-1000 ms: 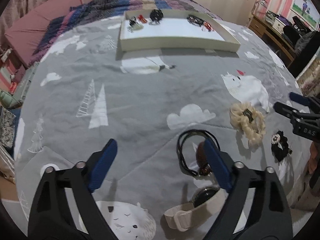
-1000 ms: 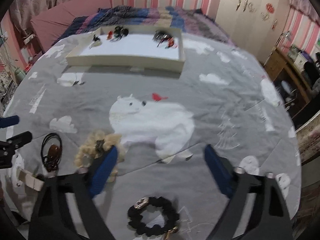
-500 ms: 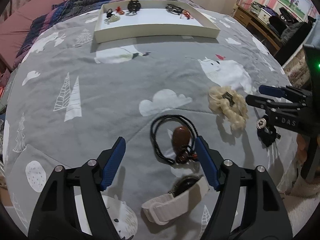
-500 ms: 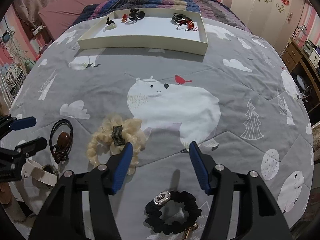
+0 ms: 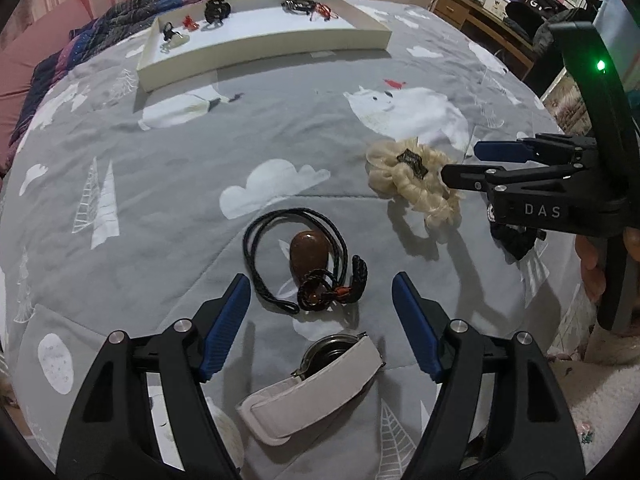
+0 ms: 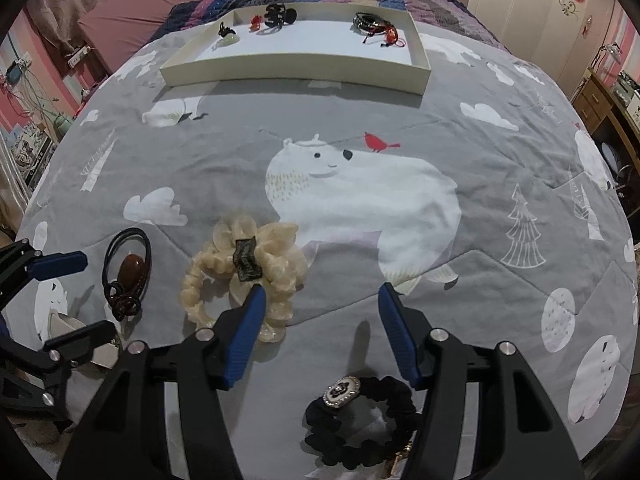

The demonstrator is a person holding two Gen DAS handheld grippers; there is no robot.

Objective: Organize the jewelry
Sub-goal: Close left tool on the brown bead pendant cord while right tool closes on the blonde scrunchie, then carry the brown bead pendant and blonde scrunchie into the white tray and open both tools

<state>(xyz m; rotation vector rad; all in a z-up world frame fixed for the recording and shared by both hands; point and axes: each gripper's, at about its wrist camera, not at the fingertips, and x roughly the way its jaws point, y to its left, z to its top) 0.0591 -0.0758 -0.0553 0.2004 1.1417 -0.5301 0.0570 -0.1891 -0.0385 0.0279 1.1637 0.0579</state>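
Between left tongs – corded pendant on quilt, untouched.

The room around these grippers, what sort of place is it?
Most likely a bedroom: the work surface is a bed with a grey polar-bear quilt, a cream wardrobe stands behind, and a wooden desk sits alongside.

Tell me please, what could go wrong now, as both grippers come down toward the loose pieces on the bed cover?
1. The left gripper, open, has the pendant necklace and the watch both near its fingers; it might catch the wrong one or only the loose black cord.
2. The right gripper has one finger over the cream scrunchie while the black scrunchie lies beneath it; closing could snag either.
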